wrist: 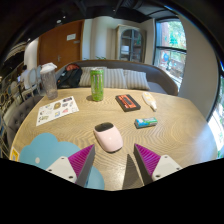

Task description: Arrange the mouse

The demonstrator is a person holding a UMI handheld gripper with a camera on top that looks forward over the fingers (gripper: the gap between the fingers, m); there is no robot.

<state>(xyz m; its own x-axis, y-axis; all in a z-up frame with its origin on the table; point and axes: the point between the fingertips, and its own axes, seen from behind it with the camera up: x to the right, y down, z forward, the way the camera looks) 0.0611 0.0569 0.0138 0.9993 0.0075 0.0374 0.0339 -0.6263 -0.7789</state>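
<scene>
A pale pink mouse [108,137] lies on the round wooden table [170,135], just ahead of my fingers and slightly left of the middle between them. My gripper [112,165] is open and empty, its magenta pads [80,160] spread wide with bare table between them. The mouse does not touch either finger. A light blue mat [40,150] lies on the table left of the fingers, next to the mouse.
Beyond the mouse stand a green cup [97,84], a dark box with red print [127,102], a white object [150,101] and a teal object [145,123]. A paper sheet [57,109] and a clear jug [49,80] are far left. A sofa is behind the table.
</scene>
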